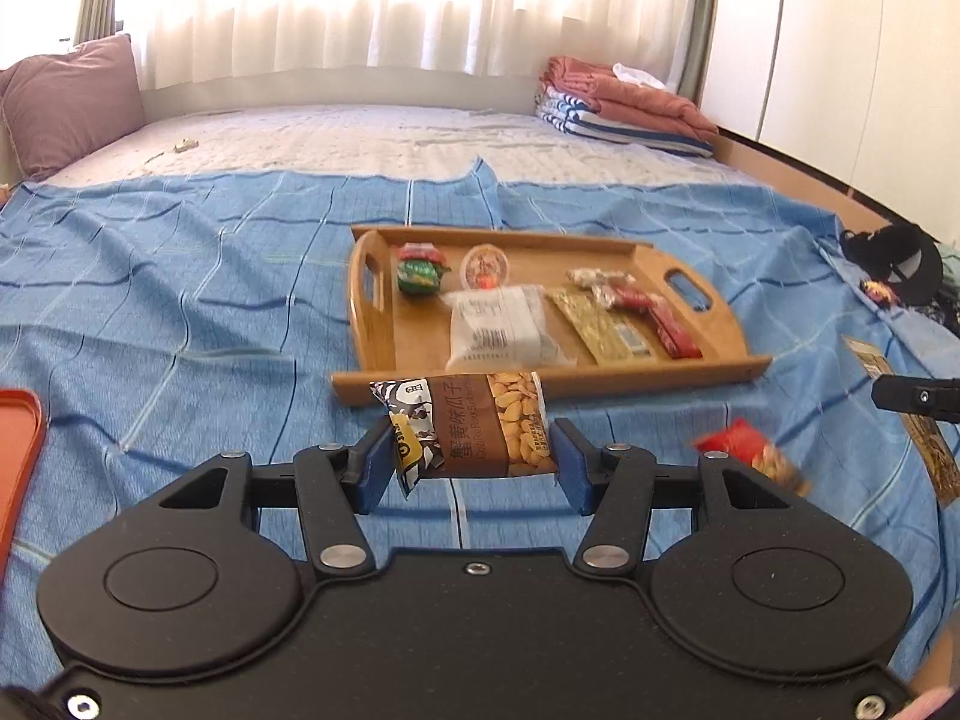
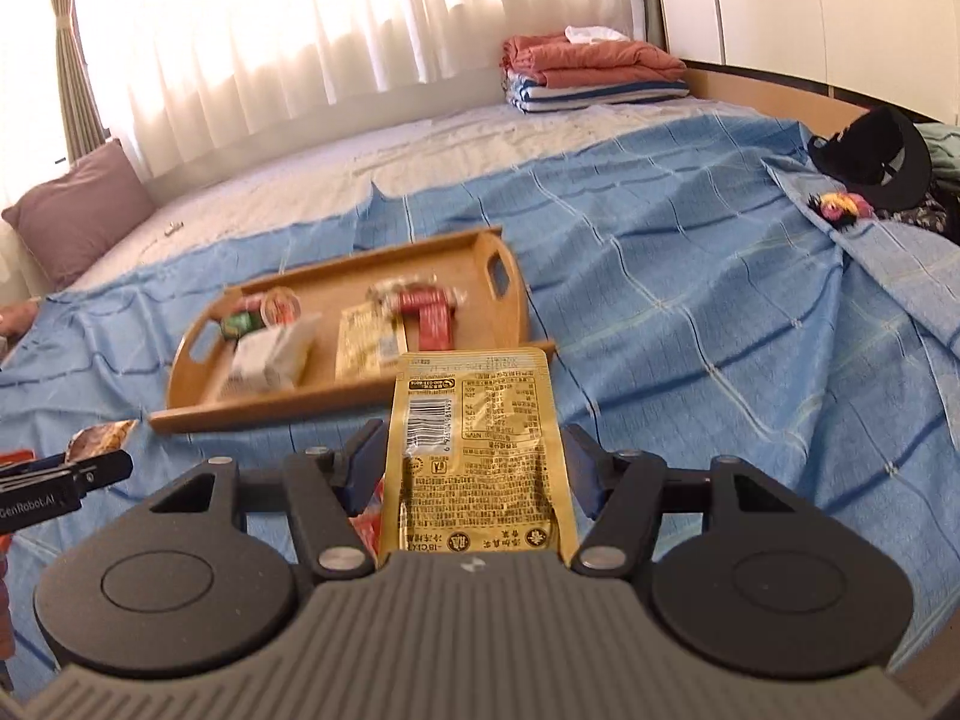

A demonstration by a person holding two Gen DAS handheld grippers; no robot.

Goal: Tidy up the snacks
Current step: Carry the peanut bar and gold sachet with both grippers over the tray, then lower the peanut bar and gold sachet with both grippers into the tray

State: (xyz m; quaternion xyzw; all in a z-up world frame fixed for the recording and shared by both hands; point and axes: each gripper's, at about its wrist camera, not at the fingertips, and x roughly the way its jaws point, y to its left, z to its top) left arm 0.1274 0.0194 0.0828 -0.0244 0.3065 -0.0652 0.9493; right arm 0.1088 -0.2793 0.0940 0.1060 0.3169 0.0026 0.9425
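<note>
My left gripper [image 1: 474, 435] is shut on a brown sunflower-seed packet [image 1: 510, 420], held crosswise above the blue bedspread. My right gripper [image 2: 474, 456] is shut on a gold snack pouch [image 2: 480, 420], whose printed back faces the camera. Ahead of both lies a wooden tray [image 1: 660, 378] [image 2: 270, 408] that holds several snacks: a green-and-red one, a round cup, a white pouch, a gold pouch and red packets. A red snack packet [image 1: 750, 462] lies on the bedspread to the right of my left gripper. The left gripper's fingertip [image 2: 96, 471] shows at the left edge of the right wrist view.
An orange tray edge [image 1: 18, 456] lies at the far left. Folded blankets [image 1: 624, 102] are stacked at the bed's far right corner and a mauve pillow [image 1: 72, 102] sits at the far left. A black cap [image 1: 894, 264] rests at the right edge.
</note>
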